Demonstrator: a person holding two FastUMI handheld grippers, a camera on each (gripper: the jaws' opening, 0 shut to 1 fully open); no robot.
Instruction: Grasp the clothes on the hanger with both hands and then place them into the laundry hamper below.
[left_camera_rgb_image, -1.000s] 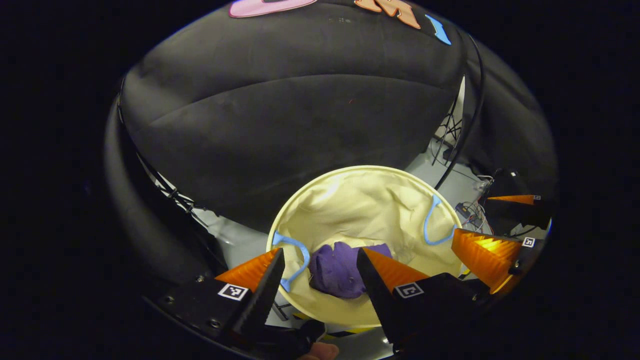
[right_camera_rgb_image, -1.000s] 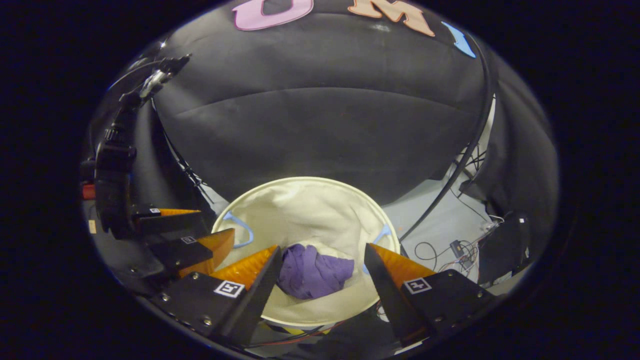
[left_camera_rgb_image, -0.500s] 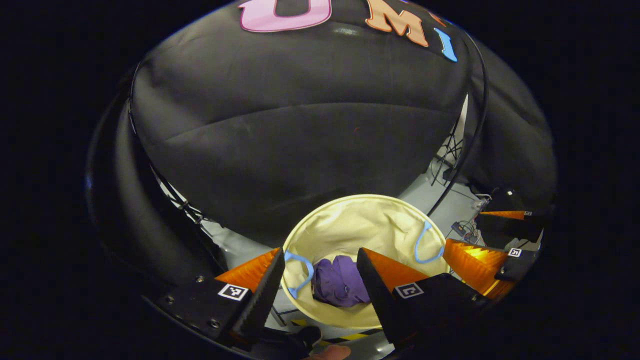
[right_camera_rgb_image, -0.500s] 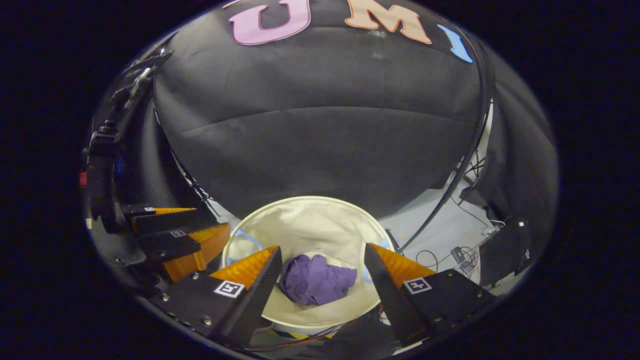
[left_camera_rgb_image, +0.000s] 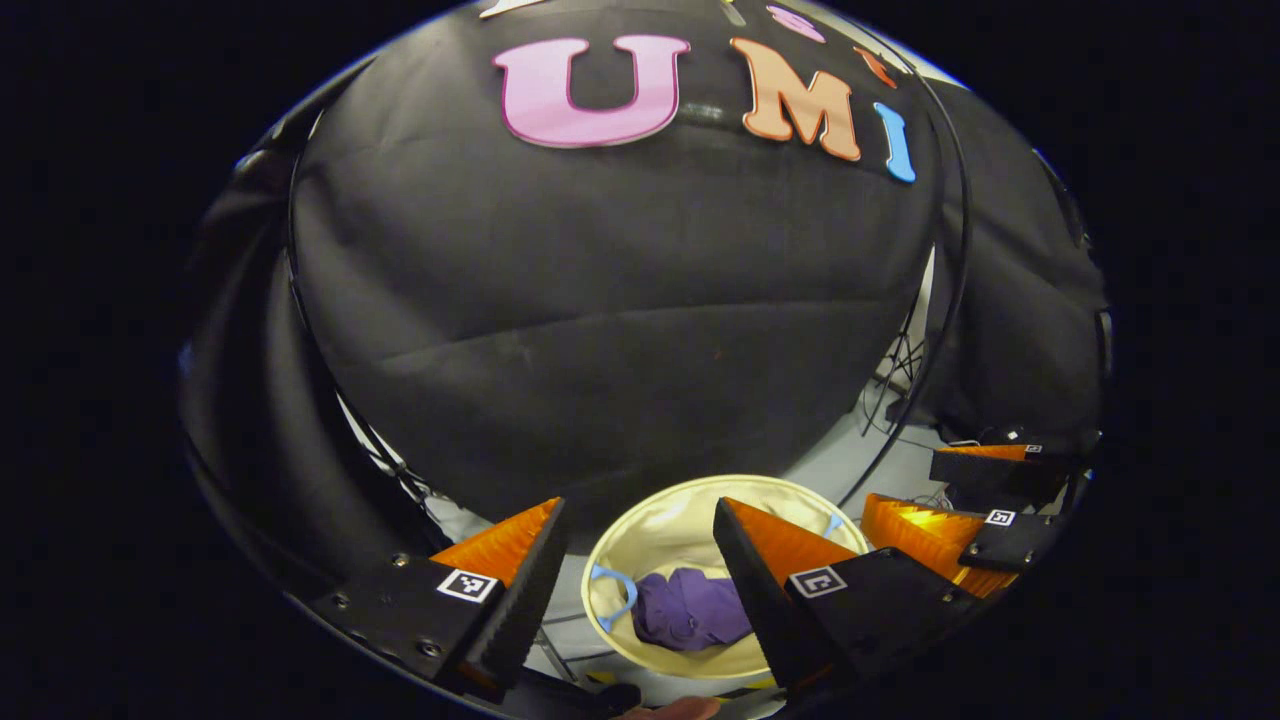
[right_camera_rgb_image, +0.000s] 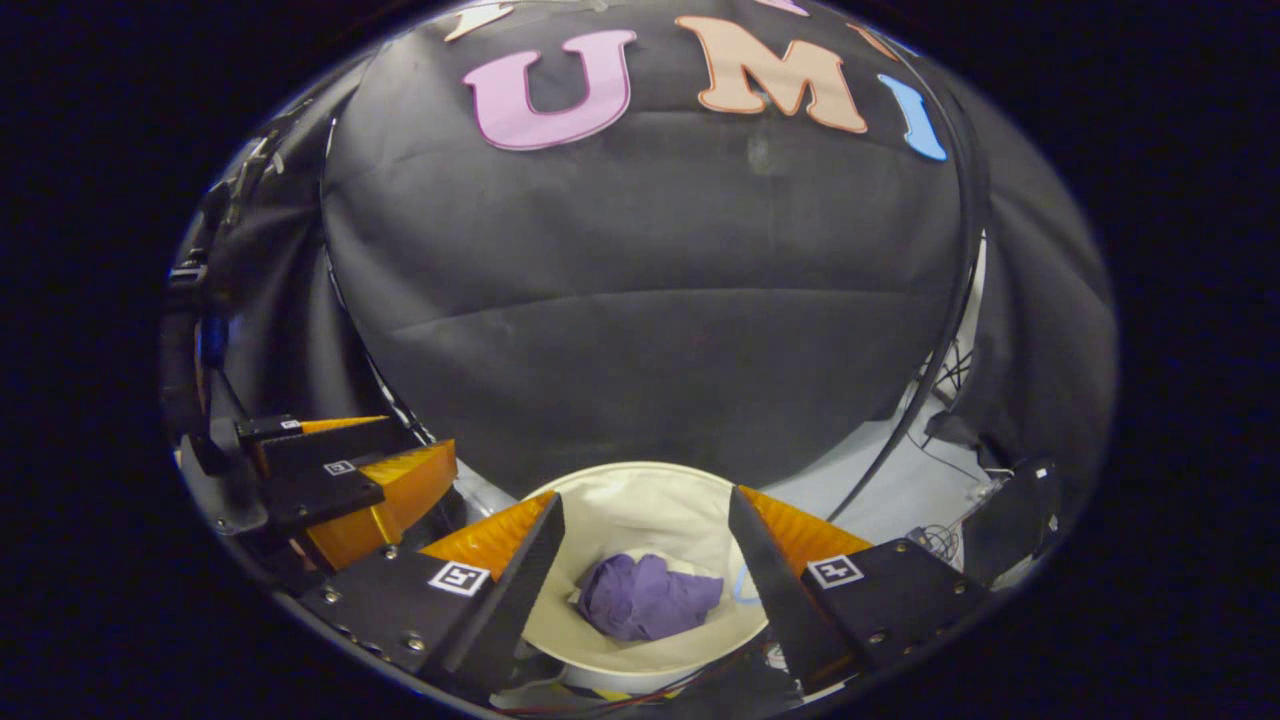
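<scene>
Black cloth is walling the booth behind a cream hamper (left_camera_rgb_image: 655, 510), which is sitting on the pale floor (right_camera_rgb_image: 880, 485) below both grippers. Inside the hamper a purple garment (left_camera_rgb_image: 690, 610) is lying crumpled on the bottom, touching nothing but the lining, so the placing step is looking done and the task is sitting at or near its end.

To the left of the hamper, the left gripper (left_camera_rgb_image: 635, 560) is hovering above the rim with its fingers (left_camera_rgb_image: 505, 555) spread wide apart, holding nothing and touching nothing. In the right gripper view it is showing as well (right_camera_rgb_image: 385, 460), up and to the left of the hamper, fingers apart.

Over the hamper's right side, the right gripper (right_camera_rgb_image: 645, 555) is hanging above the garment (right_camera_rgb_image: 650, 598) with its fingers (right_camera_rgb_image: 495, 540) equally wide, empty and clear of the cloth and the rim. From the left gripper view it is appearing (left_camera_rgb_image: 950, 495) just right of the hamper, also open.

What the next move is calling for, by my reading, is little: keeping both pairs of fingers apart and drawing them up and away from the hamper without snagging its blue handles (left_camera_rgb_image: 612, 598).
</scene>
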